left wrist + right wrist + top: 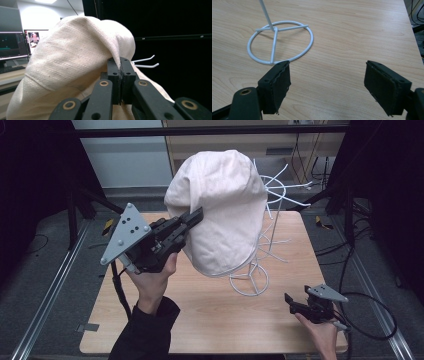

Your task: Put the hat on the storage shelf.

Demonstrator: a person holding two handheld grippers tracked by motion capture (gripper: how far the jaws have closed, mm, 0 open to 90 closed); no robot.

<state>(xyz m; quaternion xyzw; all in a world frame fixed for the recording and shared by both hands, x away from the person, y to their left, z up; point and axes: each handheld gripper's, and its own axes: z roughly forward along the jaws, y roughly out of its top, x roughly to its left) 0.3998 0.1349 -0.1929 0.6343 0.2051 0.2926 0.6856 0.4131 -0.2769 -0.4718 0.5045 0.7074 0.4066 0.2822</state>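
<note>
High view puts the cream cloth hat (220, 210) over the top of a white wire stand (272, 227), above the middle of the worktop (210, 320). The left gripper (196, 216) comes in from about eight o'clock and bites the hat's side. In the left gripper view its jaws are pressed together on a pinched ridge of the hat (75, 62), the fabric rising out between the pads in a fold, with two white prongs of the stand (146, 62) poking out at three o'clock.

The step in hand looks like taking the hat off the stand or setting it on. To do it well, I judge the pinch should stay firm on that fold and the pull should go up along the stem, not sideways, since a light wire frame will likely tip or snag the lining on its prongs.

The right gripper (295, 304) rests low near the worktop's five o'clock corner, jaws spread wide and holding nothing. In the right gripper view the stand's ring base (279, 42) lies at eleven o'clock, just beyond its left pad; pinning that ring would steady things.
</note>
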